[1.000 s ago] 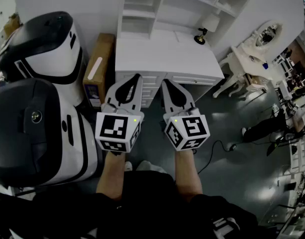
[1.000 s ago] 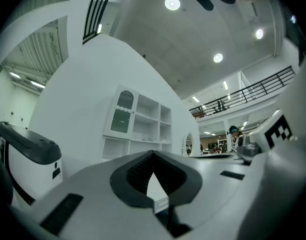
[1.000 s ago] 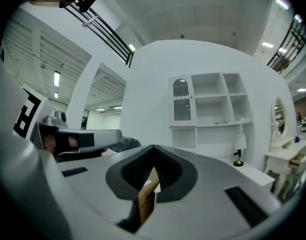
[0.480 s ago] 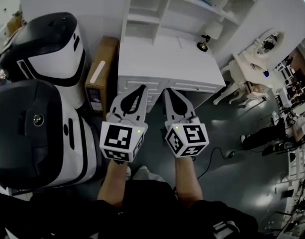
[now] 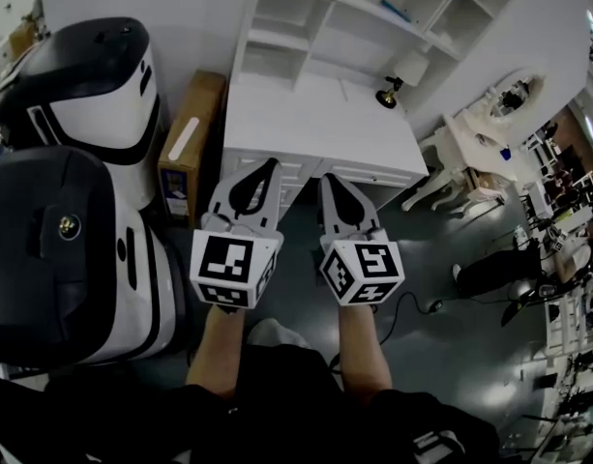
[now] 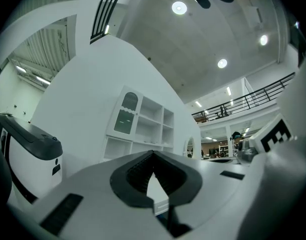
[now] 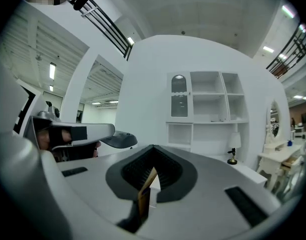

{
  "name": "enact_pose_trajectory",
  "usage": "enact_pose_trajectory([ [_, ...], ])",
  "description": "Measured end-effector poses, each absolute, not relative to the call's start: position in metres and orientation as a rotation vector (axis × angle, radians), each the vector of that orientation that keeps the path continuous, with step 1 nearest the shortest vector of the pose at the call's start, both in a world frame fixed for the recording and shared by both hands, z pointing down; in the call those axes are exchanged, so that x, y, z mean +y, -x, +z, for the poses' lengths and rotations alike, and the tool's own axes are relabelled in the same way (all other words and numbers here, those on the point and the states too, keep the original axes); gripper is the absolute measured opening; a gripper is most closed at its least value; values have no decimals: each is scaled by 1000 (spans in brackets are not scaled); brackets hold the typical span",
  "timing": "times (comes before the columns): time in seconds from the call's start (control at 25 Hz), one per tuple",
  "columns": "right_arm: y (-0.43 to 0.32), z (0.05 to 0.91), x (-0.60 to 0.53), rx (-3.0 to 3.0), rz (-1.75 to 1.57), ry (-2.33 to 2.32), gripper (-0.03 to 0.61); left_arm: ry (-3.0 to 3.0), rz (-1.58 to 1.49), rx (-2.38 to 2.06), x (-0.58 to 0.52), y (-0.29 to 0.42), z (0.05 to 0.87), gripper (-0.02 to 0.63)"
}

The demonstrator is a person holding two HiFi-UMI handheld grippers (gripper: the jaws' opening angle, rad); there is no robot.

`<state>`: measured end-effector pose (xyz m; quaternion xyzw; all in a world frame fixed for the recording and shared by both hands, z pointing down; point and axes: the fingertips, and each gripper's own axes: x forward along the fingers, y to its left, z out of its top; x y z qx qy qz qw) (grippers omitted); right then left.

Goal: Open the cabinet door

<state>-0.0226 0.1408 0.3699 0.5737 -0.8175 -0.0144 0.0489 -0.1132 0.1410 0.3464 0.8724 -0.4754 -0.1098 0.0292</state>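
Observation:
A white desk with a shelf hutch stands against the wall ahead. The hutch's small arched cabinet door, with a glass pane, is closed at the upper left. My left gripper and right gripper are held side by side in front of the desk's drawers, short of the furniture. Both point at the desk. The jaws of each are shut with nothing between them, as the left gripper view and the right gripper view show.
Two large black-and-white machines crowd the left side. A cardboard box leans between them and the desk. A small lamp sits on the desktop. A white dressing table with a mirror stands to the right, and a cable lies on the floor.
The head view has shifted a little. Both grippers stay shut and side by side in front of the desk, with hardly any movement.

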Motion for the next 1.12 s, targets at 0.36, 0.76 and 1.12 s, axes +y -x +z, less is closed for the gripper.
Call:
enact_pose_trajectory([
  [0.36,23,355,133,-2521,-123,-1740,14,-2745,-372,-1465,134,106,331,11],
  [0.76,-6,358,59,-2599,-97,-1767,14,-2787,-308,-1562,63,87,323,11],
  [1.12,-35,364,2,-2645,-103,-1818,14,-2765,-309,-1565,2,71,340,11],
])
